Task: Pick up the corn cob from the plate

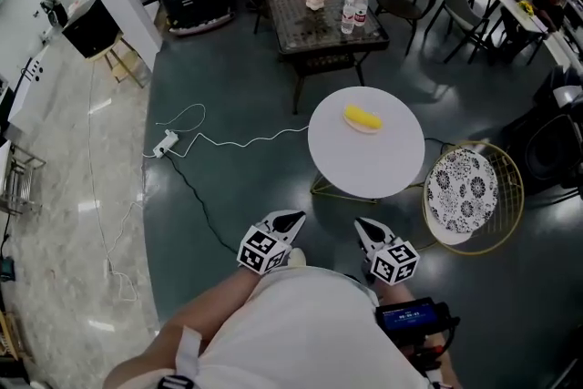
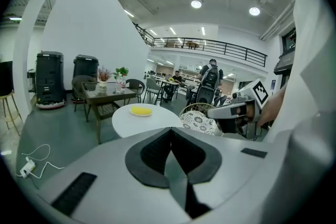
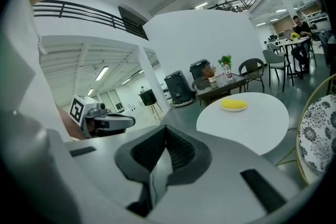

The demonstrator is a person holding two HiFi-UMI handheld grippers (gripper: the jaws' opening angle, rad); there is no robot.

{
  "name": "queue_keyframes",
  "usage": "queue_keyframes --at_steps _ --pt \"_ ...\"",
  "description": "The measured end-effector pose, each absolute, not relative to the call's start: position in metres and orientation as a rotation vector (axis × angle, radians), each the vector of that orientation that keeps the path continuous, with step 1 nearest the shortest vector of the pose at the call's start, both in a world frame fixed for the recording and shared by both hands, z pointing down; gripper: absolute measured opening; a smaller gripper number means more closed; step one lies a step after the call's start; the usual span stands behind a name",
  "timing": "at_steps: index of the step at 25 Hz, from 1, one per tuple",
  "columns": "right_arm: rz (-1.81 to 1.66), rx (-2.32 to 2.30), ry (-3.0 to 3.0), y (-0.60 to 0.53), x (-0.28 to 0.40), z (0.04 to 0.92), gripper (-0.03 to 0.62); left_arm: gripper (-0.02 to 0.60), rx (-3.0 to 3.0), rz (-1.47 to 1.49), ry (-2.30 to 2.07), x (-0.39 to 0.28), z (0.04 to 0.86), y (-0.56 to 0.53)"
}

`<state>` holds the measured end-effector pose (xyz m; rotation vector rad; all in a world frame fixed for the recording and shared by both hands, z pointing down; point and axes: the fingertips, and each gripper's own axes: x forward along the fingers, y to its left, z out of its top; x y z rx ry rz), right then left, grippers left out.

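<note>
You're standing on a dark floor (image 1: 228,105) in an open hall. The round white table (image 1: 364,168) is ahead of both sets of jaws, well apart from them. A small plate (image 3: 234,108) sits on it and holds the yellow corn cob (image 1: 363,117). Your left gripper (image 1: 291,220) and right gripper (image 1: 365,227) are both closed tight, gripping nothing.

We see the round table (image 1: 364,168) topped in smooth matt white. Beside it stands a chair (image 1: 508,167) of gold metal wire with a patterned cloth cushion (image 1: 460,191). Under it is glossy dark floor (image 1: 228,87). The left gripper (image 2: 171,134) is matt grey plastic.
</note>
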<state>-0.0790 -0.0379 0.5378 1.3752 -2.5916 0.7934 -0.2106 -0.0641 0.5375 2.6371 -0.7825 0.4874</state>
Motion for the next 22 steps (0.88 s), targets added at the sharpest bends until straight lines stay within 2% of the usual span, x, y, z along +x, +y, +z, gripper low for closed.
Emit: queue_keyframes --at_steps 10,14,22 --pt "0.795 1.419 -2.549 -0.069 -0.118 0.542 0.009 0.009 2.620 0.468 -0.770 -0.259 0.548 -0.106" --pt "0.797 1.416 -2.519 -0.082 -0.118 0.548 0.009 0.009 2.564 0.387 -0.793 -0.264 0.549 -0.126" --pt "0.831 1.428 -2.516 -0.129 -0.109 0.553 0.009 0.009 2.528 0.425 -0.801 -0.262 0.566 -0.164"
